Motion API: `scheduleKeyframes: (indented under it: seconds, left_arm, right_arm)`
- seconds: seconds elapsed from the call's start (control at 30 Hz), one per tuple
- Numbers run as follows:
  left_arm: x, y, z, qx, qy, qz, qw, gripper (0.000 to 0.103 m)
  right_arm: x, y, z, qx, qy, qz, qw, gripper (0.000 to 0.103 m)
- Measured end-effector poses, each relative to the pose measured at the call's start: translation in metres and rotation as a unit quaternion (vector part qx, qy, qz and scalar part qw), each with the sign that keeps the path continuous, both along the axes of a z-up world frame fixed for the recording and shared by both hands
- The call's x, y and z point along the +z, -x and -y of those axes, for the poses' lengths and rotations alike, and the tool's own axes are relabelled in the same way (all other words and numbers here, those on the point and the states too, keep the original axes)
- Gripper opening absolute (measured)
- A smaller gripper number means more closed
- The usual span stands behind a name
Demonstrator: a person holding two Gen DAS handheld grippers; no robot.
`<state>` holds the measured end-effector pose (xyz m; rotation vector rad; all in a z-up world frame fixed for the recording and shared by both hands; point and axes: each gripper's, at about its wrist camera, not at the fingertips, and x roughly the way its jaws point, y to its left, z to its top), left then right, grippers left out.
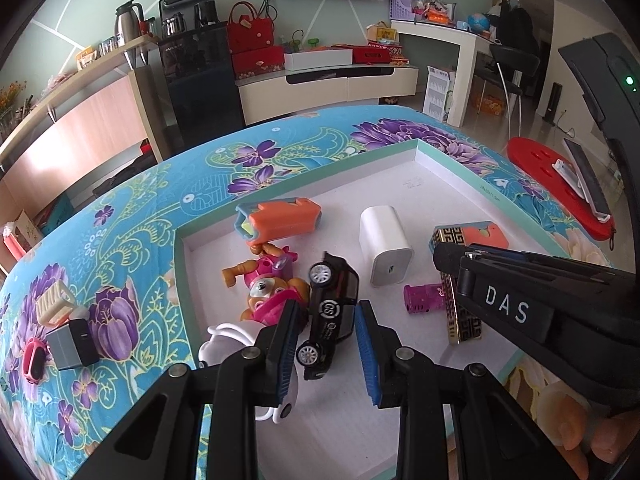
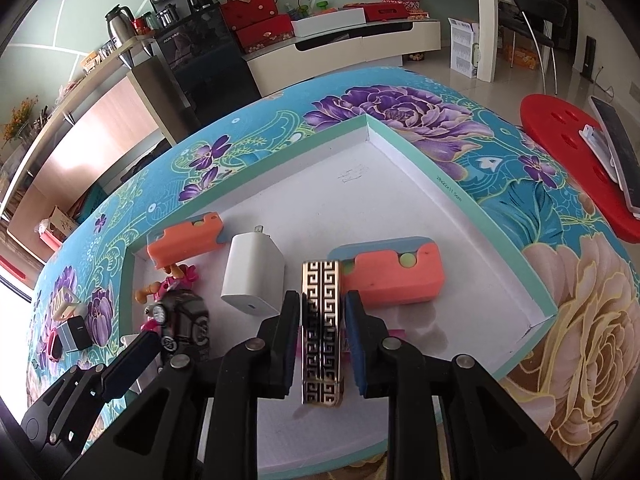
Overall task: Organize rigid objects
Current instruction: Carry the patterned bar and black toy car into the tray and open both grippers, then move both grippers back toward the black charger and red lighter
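A shallow white tray with a teal rim (image 1: pixel 416 145) (image 2: pixel 368 120) lies on the flowered cloth. In it are a black toy car (image 1: pixel 332 314) (image 2: pixel 186 320), a pink puppy figure (image 1: pixel 268 292), two orange blocks (image 1: pixel 280 218) (image 2: pixel 394 278), a white charger (image 1: pixel 386 246) (image 2: pixel 252 278), a magenta piece (image 1: pixel 424 299) and a gold-and-black patterned box (image 2: pixel 322 332) (image 1: pixel 460 316). My left gripper (image 1: pixel 328 354) is open, its fingers either side of the car. My right gripper (image 2: pixel 322 346) has its pads against the patterned box, which stands on the tray.
Left of the tray on the cloth lie a grey adapter (image 1: pixel 72 344), a cream grid piece (image 1: pixel 54 304) and a pink watch-like object (image 1: pixel 32 362). A white object (image 1: pixel 236 340) lies under my left finger. A red stool (image 2: pixel 576 160) with a phone stands at right.
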<state>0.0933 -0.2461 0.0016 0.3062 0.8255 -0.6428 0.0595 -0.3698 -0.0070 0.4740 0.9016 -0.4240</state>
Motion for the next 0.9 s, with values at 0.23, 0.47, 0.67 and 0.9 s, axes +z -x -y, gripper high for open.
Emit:
scheduleKeyframes:
  seconds: [0.23, 0.47, 0.67, 0.9]
  left_arm:
    - [0.008, -0.001, -0.006, 0.006, 0.007, 0.001, 1.0000, 0.032]
    - [0.025, -0.005, -0.025, 0.028, 0.024, 0.012, 0.9993, 0.040]
    - [0.034, -0.018, -0.054, 0.077, 0.038, 0.020, 0.9961, 0.056]
    - [0.028, -0.043, -0.094, 0.158, 0.037, 0.007, 0.9868, 0.067]
  right_arm:
    - [0.010, 0.003, -0.001, -0.001, 0.007, 0.017, 1.000, 0.025]
    - [0.017, 0.004, -0.003, -0.001, 0.012, 0.032, 0.999, 0.025]
    - [0.018, 0.003, -0.005, 0.003, 0.012, 0.035, 0.999, 0.024]
    - [0.020, -0.004, -0.018, 0.023, 0.025, 0.033, 0.999, 0.054]
